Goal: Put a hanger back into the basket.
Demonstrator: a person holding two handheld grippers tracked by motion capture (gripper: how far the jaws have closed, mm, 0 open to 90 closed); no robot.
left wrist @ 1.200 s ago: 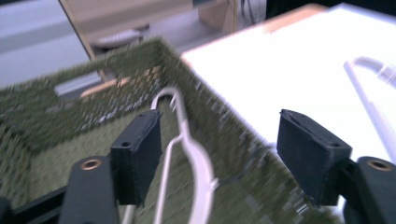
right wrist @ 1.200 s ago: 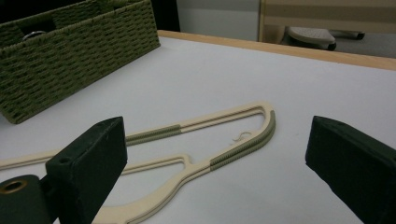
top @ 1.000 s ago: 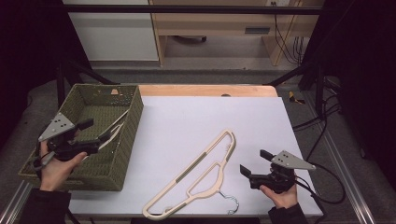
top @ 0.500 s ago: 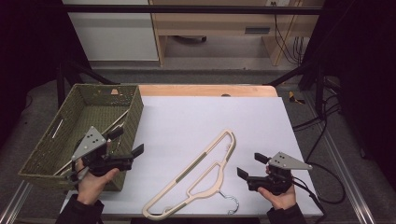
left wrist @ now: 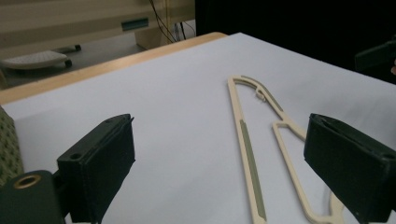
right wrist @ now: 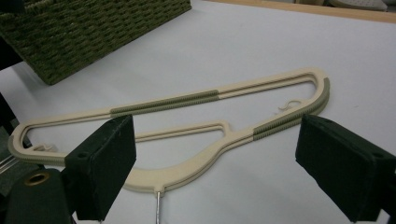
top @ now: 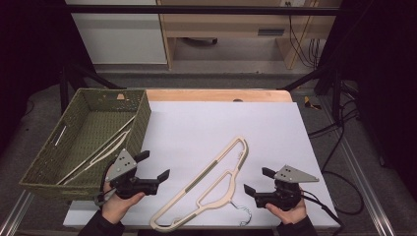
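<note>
Cream hanger (top: pixel 211 189) lies flat on white table sheet (top: pixel 206 128), diagonal, metal hook at near edge, between the 2 grippers. Left gripper (top: pixel 152 167) wide open, empty, just left of hanger beside green woven basket (top: pixel 142 118). Right gripper (top: pixel 256 181) wide open, empty, just right of hanger. Another hanger (top: pixel 105 147) rests inside basket.

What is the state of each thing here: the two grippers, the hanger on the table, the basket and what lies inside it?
left gripper: open, holds nothing, above the table beside the basket.
right gripper: open, holds nothing, facing the hanger.
hanger on the table: lies flat, untouched, metal hook toward the person.
basket: upright, at the table's left edge.
hanger in the basket: lies slanted inside it.
</note>
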